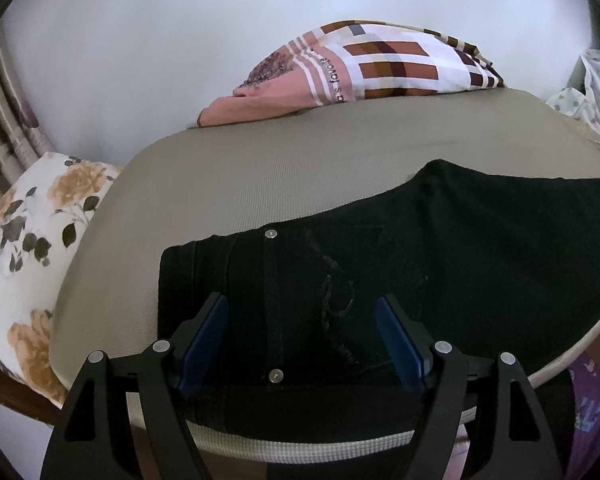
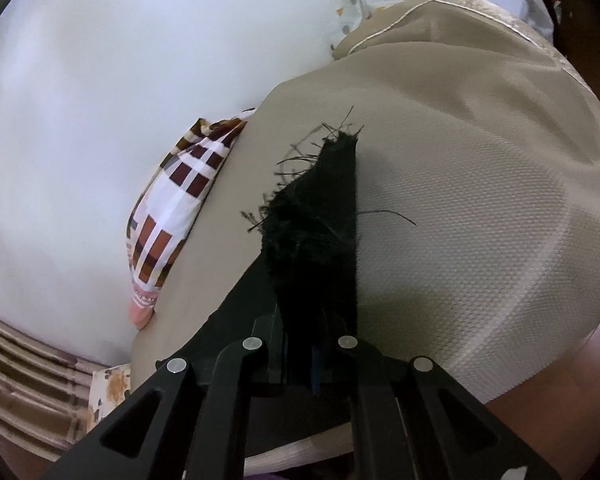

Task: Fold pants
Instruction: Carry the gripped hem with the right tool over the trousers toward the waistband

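Note:
Black jeans [image 1: 460,248] lie flat on a beige mattress [image 1: 260,168], with the waistband and its two metal rivets nearest the camera. My left gripper [image 1: 300,300] stands open over the waistband, its blue pads [image 1: 208,340] on either side of the fly seam and pressing on nothing. In the right wrist view my right gripper [image 2: 318,320] is shut on the frayed leg hem [image 2: 324,208]. The hem stands up from the closed fingers above the mattress [image 2: 480,220], with loose threads sticking out. The fabric hides the fingertips.
A checked pink and brown blanket [image 1: 360,64] lies at the mattress's far edge by the white wall. A floral pillow [image 1: 32,232] sits at the left and a dotted white cloth [image 1: 596,88] at the right. A person's purple garment [image 1: 588,420] shows at the lower right.

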A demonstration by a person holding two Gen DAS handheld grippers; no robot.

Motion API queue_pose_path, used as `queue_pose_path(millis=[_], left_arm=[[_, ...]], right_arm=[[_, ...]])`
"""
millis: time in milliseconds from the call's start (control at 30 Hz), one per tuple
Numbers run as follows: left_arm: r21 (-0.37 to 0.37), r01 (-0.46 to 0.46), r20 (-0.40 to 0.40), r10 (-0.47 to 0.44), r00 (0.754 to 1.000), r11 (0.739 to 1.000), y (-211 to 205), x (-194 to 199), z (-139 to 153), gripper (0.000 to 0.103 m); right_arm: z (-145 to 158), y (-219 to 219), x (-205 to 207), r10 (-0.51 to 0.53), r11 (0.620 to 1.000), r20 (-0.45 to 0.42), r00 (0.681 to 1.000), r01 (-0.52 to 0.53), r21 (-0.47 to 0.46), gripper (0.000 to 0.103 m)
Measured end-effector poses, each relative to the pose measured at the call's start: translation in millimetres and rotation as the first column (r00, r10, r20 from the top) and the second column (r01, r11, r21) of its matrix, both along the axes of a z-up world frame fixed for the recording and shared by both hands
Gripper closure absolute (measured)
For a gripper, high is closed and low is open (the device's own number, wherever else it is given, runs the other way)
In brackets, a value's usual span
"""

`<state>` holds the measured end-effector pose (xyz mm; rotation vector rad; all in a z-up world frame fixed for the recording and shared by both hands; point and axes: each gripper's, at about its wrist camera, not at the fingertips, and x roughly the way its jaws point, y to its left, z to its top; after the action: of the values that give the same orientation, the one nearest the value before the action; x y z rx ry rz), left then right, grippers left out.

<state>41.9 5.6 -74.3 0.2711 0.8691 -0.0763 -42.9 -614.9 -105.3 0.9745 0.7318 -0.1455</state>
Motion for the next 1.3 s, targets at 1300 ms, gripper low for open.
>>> queue_pose_path(millis=[1300], left_arm=[[-0.001, -0.046, -0.088, 0.046, 0.995, 0.999, 10.2, 9.9, -17.7, 0.026]], right_arm=[[6.2, 190.3, 107.0, 0.424, 0.897, 0.082, 0.902, -0.431, 0.096, 0.095]])
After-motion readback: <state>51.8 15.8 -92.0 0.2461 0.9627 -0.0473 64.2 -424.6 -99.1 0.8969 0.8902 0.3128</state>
